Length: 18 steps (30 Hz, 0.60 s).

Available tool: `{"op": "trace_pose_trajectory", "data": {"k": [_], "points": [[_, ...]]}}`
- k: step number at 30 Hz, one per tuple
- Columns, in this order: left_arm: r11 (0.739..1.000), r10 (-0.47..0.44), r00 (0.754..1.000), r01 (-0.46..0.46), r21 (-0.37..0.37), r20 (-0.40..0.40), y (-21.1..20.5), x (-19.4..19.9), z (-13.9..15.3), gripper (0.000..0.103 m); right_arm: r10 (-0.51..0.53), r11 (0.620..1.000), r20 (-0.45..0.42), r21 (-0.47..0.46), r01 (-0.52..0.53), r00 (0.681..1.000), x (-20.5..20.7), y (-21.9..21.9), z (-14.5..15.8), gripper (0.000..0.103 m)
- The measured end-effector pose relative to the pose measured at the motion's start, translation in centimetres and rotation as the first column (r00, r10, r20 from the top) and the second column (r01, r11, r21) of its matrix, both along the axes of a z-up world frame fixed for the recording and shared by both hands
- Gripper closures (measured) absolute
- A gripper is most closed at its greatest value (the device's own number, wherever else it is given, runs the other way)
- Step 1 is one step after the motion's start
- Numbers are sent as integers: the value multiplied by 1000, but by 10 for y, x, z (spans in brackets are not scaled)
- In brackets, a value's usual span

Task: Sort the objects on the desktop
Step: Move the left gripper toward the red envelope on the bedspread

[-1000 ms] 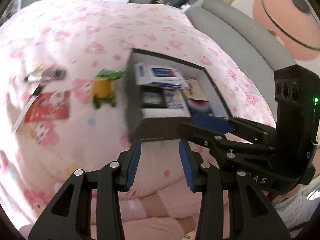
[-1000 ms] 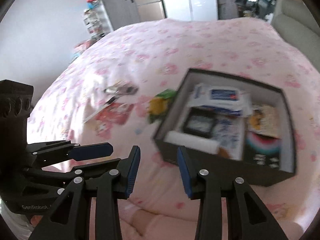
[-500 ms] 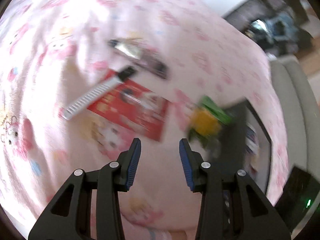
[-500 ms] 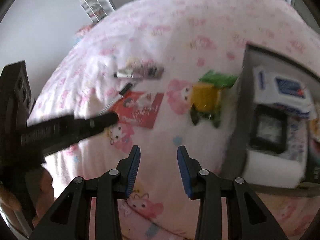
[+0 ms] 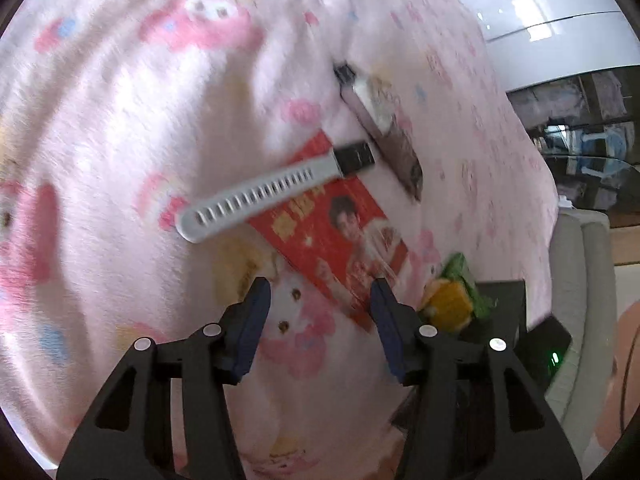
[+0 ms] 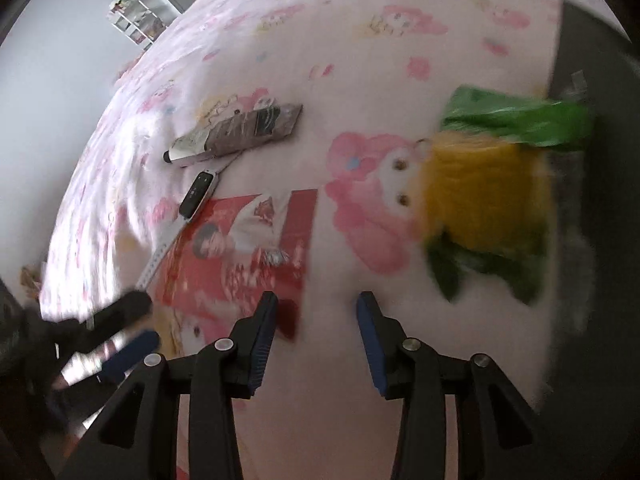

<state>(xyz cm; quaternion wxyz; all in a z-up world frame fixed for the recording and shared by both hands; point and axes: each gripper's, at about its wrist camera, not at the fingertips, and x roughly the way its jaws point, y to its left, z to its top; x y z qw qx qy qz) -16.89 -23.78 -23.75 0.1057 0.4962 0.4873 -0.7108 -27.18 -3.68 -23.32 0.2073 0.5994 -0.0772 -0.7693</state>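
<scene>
The red card lies flat on the pink blanket at the centre of the left view, the watch across its upper corner. We judge the card thin, light and bendy, best pinched at its near corner. Our left claw has just been opening and straddles that corner, empty. Our right claw stands released near the plush.

Smartwatch with pale grey perforated strap: flat, overlapping red card.
Red printed card: flat on the bed.
Grey-brown tube: lying beyond watch.
Yellow-green plush toy: beside black box.
</scene>
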Motion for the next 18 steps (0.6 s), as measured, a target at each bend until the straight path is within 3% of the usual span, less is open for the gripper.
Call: {"op": "trace_pose_trajectory", "data": {"k": [3,5,6,9,15,18], "points": [[1000,6,1000,-6,16,12,2,-1,-5,51,26,999,3,-39,-26,1000,1,-4,-2,64],[1000,-7,1000,7,4,6,10,-4,-1,51,42,996,20,-77,-40,999,4,-3,-1,74],[1000,-24,1000,24,-10,6,16,-7,1,51,41,993,40,-109,-36,998,7,-2,0,86],[994,-103,995,103,-23,8,33,-12,4,51,44,988,32,-153,-39,999,17,2,7,95],[997,-82,997,82,-11,10,29,-4,6,50,88,984,-90,-146,-101,992,53,21,45,97],[989,-136,990,137,-50,39,38,-5,7,50,129,978,-104,-154,-144,986,72,42,61,99]]}}
